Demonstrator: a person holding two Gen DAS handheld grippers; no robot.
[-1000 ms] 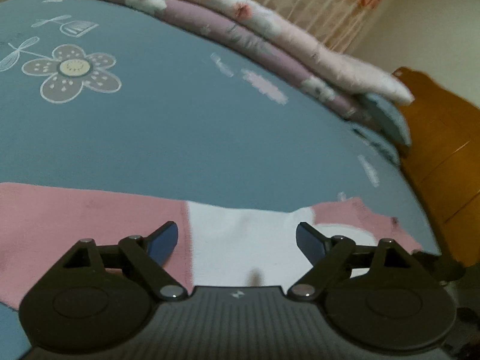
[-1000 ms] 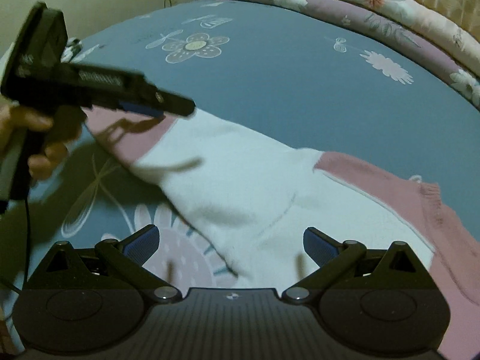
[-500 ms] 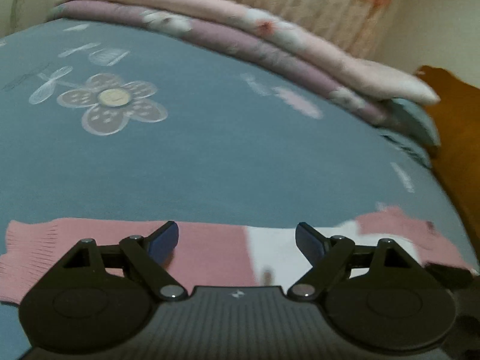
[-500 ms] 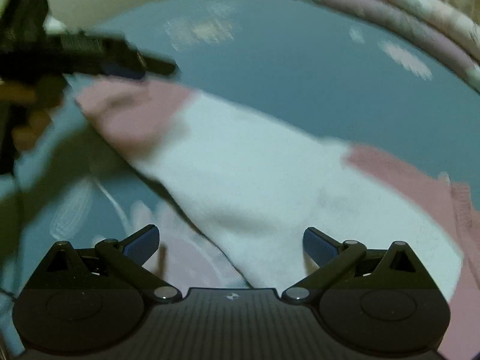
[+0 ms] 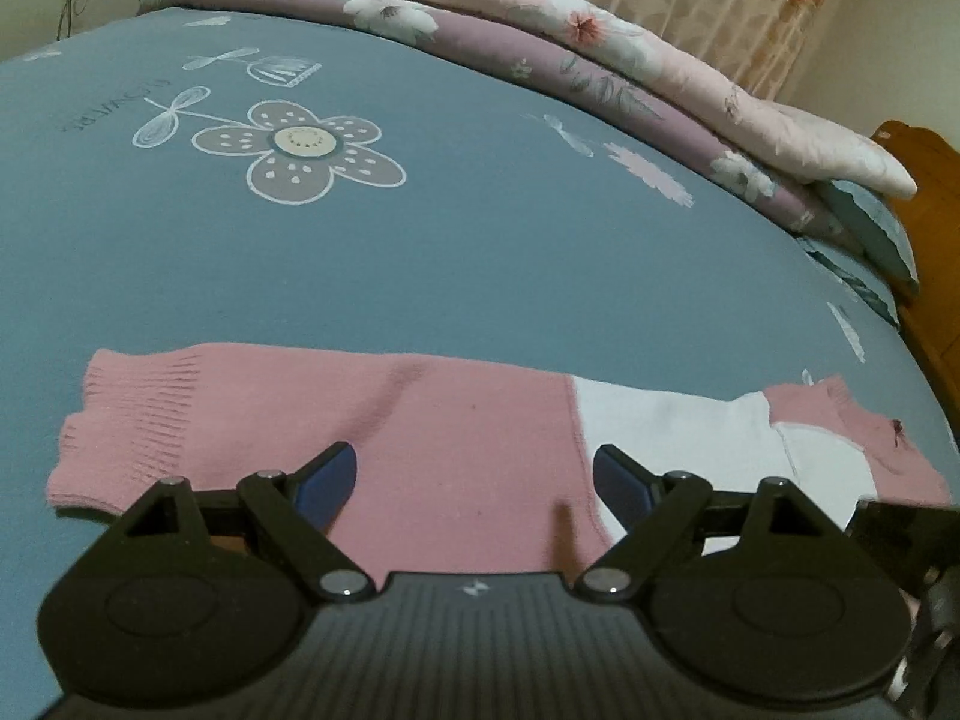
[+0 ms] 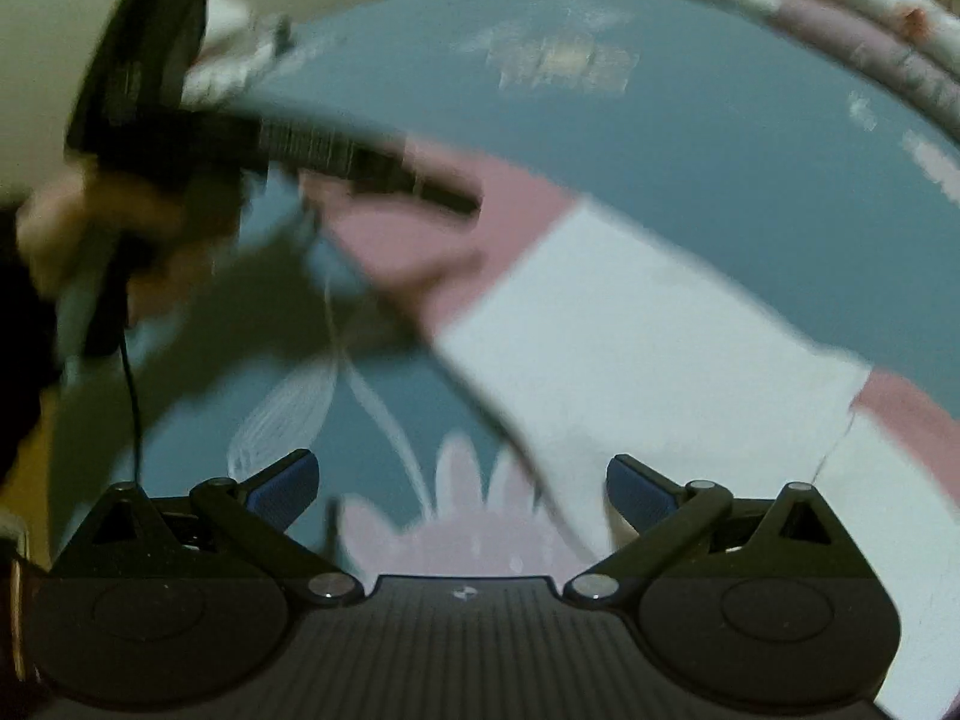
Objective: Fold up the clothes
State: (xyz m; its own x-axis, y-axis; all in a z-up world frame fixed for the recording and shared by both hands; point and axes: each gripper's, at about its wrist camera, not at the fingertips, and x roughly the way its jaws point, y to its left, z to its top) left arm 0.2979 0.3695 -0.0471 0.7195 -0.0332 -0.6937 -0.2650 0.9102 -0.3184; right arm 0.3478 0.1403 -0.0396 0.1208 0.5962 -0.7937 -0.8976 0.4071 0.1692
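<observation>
Both pairs of jaws are held wide apart with nothing between the pads, which suits hands that are placing themselves for a grasp and not carrying cloth. On the left gripper (image 5: pixel 474 480) the blue pads are spread over the pink sleeve (image 5: pixel 312 420) of the sweater (image 5: pixel 660 426), so that the knit lies below the gap and can be pinched once the tool is lowered; no contact with the fabric can be made out. The sleeve is laid out flat and straight, with its ribbed cuff (image 5: pixel 120 420) at the far left end, presumably so that it can be lifted and folded across the body.

On the right gripper (image 6: pixel 462 486) the pads are likewise wide and empty; the gap is set over the near edge of the white part of the garment, where it meets the bedsheet (image 6: pixel 720 138). From this blurred view the left gripper (image 6: pixel 456 201) is seen from the side, held by a hand (image 6: pixel 78 234) and reaching over the pink sleeve.

The sweater is spread on a blue-grey bedsheet (image 5: pixel 420 276) printed with a large flower (image 5: pixel 300 150), a broad flat surface that keeps the cloth smooth for folding. Folded quilts (image 5: pixel 540 42) are stacked along the far edge, well apart from the garment, and a wooden headboard (image 5: pixel 924 192) is seen at the right.
</observation>
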